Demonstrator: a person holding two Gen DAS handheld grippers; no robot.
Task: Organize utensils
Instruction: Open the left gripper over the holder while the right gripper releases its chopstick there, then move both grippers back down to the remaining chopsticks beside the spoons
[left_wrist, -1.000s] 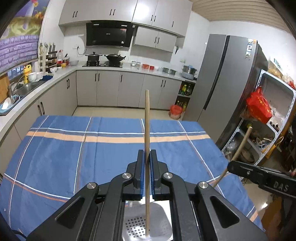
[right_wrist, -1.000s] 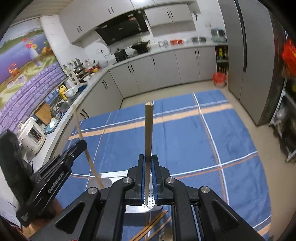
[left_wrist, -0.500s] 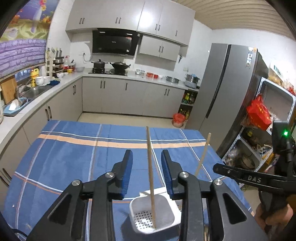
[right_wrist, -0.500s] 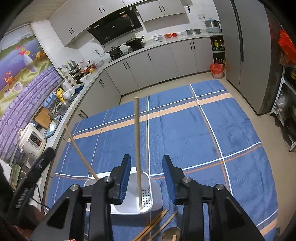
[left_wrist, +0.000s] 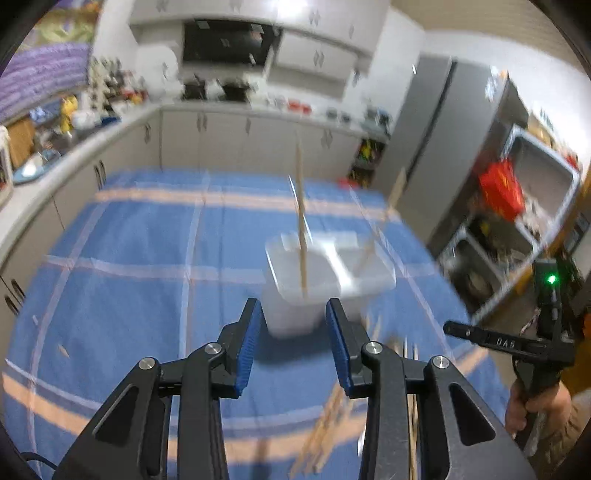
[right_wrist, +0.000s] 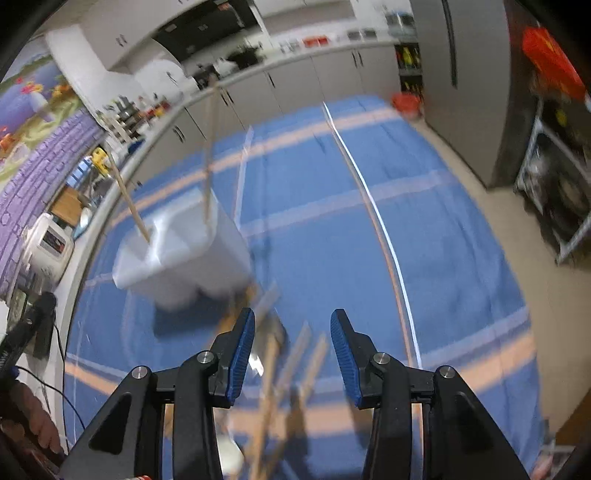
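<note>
A white two-compartment utensil holder (left_wrist: 325, 273) stands on the blue striped tablecloth (left_wrist: 129, 277), with one wooden chopstick (left_wrist: 302, 236) upright in its left compartment and another (left_wrist: 373, 240) leaning in the right one. My left gripper (left_wrist: 293, 343) is open and empty, just short of the holder. My right gripper (right_wrist: 291, 350) is open and empty, above loose wooden chopsticks (right_wrist: 291, 373) on the cloth. The holder (right_wrist: 177, 254) is to its upper left with both chopsticks (right_wrist: 133, 206) in it. Both views are blurred.
More loose chopsticks (left_wrist: 332, 424) lie on the cloth in front of the holder. The right gripper's handle (left_wrist: 517, 343) and hand show at the right. Kitchen counters (left_wrist: 74, 136) run left and behind, a grey fridge (left_wrist: 443, 147) stands to the right.
Both grippers were shut on a chopstick, then opened and let them go into the holder. Both have since pulled back and tilted down towards the cloth.
</note>
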